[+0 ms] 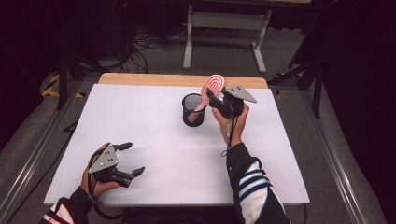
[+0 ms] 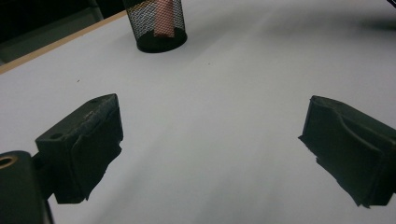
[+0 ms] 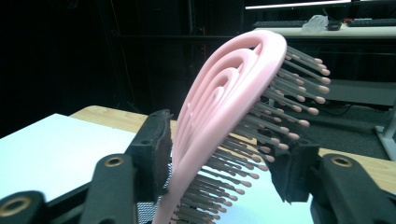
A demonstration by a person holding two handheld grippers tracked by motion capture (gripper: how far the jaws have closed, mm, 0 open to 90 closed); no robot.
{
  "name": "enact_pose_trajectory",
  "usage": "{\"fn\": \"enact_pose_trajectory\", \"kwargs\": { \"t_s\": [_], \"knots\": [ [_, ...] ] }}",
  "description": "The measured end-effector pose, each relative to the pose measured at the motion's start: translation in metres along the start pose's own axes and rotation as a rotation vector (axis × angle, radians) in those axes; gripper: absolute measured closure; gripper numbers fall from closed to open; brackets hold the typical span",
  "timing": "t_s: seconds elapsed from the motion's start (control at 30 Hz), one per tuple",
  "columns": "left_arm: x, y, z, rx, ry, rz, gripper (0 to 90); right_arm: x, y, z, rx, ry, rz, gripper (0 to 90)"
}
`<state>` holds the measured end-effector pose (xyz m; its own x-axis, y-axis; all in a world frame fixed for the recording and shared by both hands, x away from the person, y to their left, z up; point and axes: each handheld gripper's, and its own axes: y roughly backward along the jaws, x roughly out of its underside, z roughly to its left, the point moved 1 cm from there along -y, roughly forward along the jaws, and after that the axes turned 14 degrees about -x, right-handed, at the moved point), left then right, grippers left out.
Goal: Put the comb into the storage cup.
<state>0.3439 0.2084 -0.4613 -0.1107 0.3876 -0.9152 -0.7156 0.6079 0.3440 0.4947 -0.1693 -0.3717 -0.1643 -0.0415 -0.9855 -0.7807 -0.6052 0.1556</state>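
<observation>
— Gripping the pink hairbrush (image 1: 211, 88) by its head, why?
— So the right gripper (image 1: 215, 103), clamped on it, keeps the handle inside the mesh cup (image 1: 192, 110), far centre. Left gripper (image 1: 129, 159) rests wide open, empty, near left.

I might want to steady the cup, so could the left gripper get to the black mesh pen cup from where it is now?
Probably yes. The left gripper rests open at the table's near left, and bare white table lies between it and the black mesh pen cup. The right gripper holds the pink hairbrush on the cup's far side.
</observation>
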Motion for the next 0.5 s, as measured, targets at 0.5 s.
{"fn": "enact_pose_trajectory", "kwargs": {
  "t_s": [0.5],
  "knots": [
    [-0.0001, 0.0003, 0.0002, -0.002, 0.001, 0.001, 6.2, -0.0059, 0.0021, 0.0029, 0.075, 0.050, 0.033, 25.0]
  ]
}}
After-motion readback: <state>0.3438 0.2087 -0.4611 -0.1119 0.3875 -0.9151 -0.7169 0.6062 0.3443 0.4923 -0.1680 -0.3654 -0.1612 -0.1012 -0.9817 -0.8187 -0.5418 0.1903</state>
